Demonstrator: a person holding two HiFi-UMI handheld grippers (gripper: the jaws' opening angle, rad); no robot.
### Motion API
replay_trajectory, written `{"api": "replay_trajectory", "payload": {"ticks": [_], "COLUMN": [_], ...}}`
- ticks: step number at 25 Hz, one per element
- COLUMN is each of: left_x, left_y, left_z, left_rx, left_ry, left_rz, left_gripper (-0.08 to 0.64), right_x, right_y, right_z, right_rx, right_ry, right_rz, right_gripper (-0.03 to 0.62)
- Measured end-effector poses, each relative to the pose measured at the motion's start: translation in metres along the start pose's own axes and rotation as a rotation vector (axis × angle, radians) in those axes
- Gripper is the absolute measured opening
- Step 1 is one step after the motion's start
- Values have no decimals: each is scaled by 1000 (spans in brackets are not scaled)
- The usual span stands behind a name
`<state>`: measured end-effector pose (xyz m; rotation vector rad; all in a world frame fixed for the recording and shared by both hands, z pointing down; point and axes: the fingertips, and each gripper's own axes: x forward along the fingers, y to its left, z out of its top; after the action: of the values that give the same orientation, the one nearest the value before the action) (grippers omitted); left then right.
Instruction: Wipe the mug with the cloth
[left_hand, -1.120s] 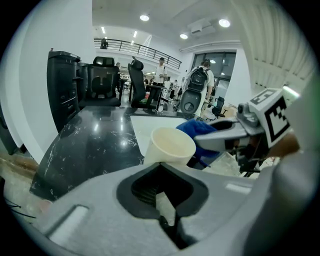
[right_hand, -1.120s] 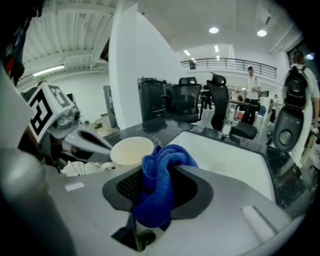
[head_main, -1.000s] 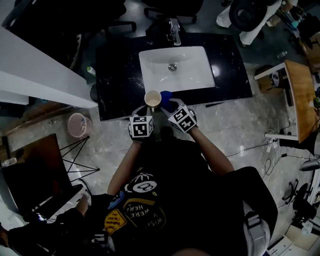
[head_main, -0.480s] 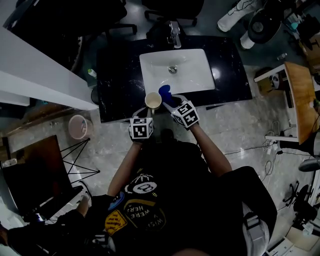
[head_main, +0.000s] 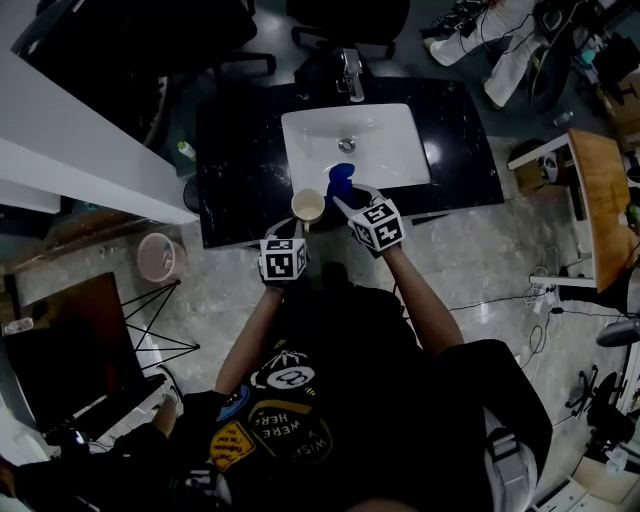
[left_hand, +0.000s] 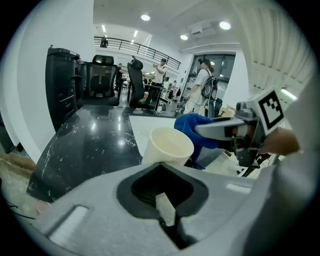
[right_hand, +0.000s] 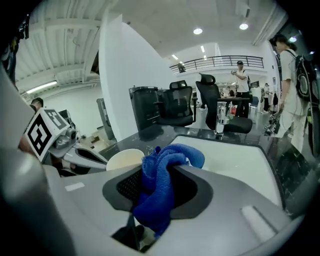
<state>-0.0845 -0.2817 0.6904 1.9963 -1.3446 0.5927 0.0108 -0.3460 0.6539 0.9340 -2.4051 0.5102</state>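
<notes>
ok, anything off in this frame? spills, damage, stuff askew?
Nothing stands out. The left tongs hold the cream mug intact, no spill visible; right tongs grip the bunched blue cloth just beside it, over the counter's front edge by the sink.

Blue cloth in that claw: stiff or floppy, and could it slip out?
Probably floppy: the blue cloth bunches and droops between the jaws of the right gripper. Likely light: one pinch carries it. Its fuzzy weave likely resists slipping.
</notes>
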Motion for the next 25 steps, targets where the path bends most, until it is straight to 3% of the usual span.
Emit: {"api": "replay_trajectory", "payload": {"ticks": [5,8,10,13,15,19,22,23,25], "left_x": [2,2,0,-1,-1,-1,1,0,-1], "left_y": [-6,-6,-8,-9,-11,-17,-16,-14,-10], "left_z": [-1,0,-2,-3,-3,-6,-4,-4,-3], "left_rx": [16,26,23,32,34,37,32,29,26], "left_ry": [6,6,6,9,14,23,20,18,12], "left_rz": [-10,-17,-22,-30,-34,-48,-54,-53,-44], "left_gripper": [5,5,5,5,5,5,5,5,5], "right_x": [7,2,-2,-3,3,5,-6,-9,-12], "right_y": [51,81,66,19,7,56,100,103,86], "right_z": [-54,-78,-66,-27,-19,-48,-79,-89,-94], "right_rx": [-140,-179,-115,-10,-38,-201,-239,-229,-174], "right_ry": [174,197,147,53,78,184,199,203,192], "right_rz": [142,223,178,37,4,142,306,330,283], "right_gripper": [129,129,129,129,129,129,129,129,129]}}
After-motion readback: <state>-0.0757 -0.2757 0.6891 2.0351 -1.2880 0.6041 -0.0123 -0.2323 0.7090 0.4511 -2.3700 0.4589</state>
